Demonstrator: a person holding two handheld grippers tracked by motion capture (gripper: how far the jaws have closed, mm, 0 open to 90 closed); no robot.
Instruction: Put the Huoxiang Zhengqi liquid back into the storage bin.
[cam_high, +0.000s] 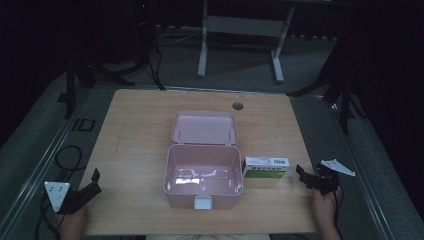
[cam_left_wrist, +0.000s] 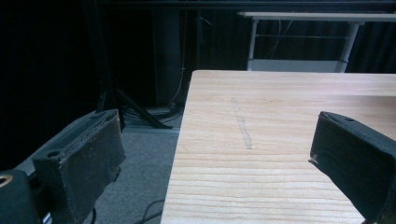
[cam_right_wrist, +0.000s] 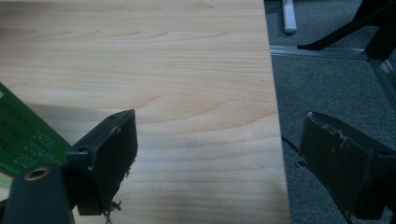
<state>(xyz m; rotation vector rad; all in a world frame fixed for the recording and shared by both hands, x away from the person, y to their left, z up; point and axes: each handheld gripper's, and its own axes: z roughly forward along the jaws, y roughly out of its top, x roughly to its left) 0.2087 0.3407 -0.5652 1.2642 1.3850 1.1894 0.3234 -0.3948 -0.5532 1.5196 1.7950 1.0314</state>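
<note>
- Handling, judged: the small green-and-white carton looks light and stiff-walled, likely thin card that would dent under a hard squeeze. Its printed faces look smooth, so some slip is possible.
- Where to hold, judged: across the two long side faces near mid-length, with moderate pressure; the short end facing the right tool is the nearest approach.
- Appearance: oblong box, white top with small print, green band along the front face. The right gripper view shows a green corner with pale date-like figures; the wording is too small to read.
- Position: the carton lies flat on the wooden bench, just beside the right wall of the open pink storage box, whose lid is thrown back and whose inside looks empty.
- Right tool: jaws apart, holding nothing, near the carton's right end at the bench edge.
- Left tool: jaws apart, holding nothing, at the front-left corner of the bench, well apart from the carton.
</note>
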